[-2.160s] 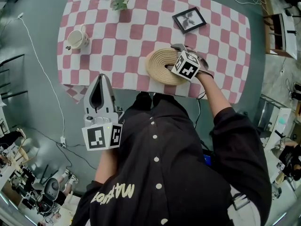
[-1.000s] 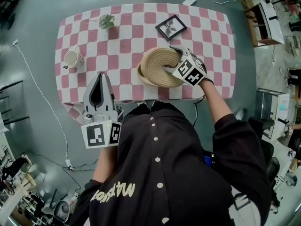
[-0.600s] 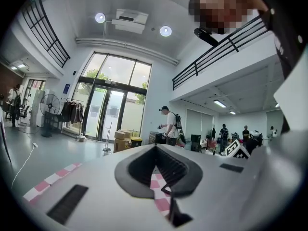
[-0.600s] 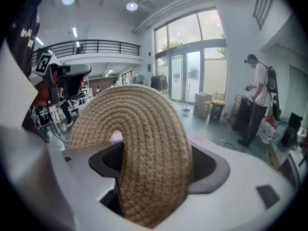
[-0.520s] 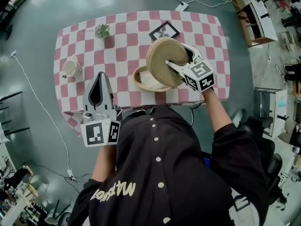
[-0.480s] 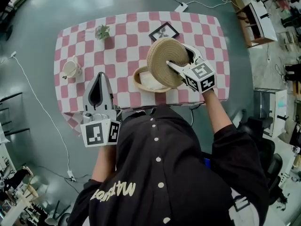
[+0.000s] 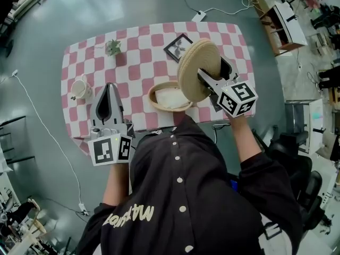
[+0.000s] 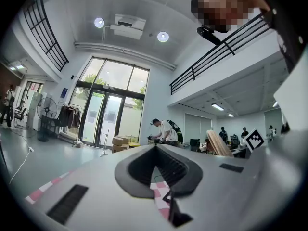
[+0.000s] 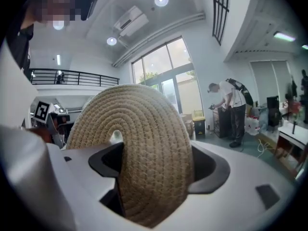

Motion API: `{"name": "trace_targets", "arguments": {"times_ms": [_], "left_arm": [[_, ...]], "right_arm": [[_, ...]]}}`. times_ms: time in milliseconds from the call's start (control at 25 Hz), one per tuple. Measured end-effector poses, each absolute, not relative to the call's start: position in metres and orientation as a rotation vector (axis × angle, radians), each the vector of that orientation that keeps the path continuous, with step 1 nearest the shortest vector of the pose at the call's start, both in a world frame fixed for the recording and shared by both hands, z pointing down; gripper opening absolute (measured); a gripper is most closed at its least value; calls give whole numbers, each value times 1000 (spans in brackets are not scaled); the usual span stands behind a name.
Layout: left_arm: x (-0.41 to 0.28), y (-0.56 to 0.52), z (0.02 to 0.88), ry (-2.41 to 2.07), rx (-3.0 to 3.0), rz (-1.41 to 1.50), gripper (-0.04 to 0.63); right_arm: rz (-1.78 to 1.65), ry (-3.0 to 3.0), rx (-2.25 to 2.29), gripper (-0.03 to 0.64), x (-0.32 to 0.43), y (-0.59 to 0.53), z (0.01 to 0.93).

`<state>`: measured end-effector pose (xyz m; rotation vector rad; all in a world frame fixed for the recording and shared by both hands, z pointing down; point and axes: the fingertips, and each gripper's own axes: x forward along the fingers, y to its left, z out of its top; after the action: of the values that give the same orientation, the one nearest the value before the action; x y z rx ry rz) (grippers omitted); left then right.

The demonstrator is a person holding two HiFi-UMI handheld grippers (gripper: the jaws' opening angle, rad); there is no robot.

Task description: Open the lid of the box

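Table (image 7: 139,62): its checked top held the open box (image 7: 170,96) near my edge.
Lid (image 7: 197,70): was off, tilted on edge above the box's right rim.
Right gripper (image 7: 212,72): pinched the lid.
Left gripper (image 7: 109,87): jaws pressed together, empty.
Tip: I judged a steady squeeze wise while carrying it clear.

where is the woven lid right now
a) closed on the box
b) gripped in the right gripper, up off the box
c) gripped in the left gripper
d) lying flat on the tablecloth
b: the woven lid stands on edge between the jaws of the right gripper, above the open box.
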<state>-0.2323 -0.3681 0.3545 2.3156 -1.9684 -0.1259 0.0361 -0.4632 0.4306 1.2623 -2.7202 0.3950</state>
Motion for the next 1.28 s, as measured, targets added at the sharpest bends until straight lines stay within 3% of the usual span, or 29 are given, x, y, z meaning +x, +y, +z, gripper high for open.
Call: {"name": "trace_targets", "arguments": {"times_ms": [680, 1280], "left_arm": [[-249, -384, 320, -2050, 2353, -184, 11], [-278, -390, 306, -2138, 2334, -192, 11]], "right_arm": [[165, -2652, 1844, 387, 127, -454, 332], [-93, -2647, 1968, 388, 153, -430, 293]]}}
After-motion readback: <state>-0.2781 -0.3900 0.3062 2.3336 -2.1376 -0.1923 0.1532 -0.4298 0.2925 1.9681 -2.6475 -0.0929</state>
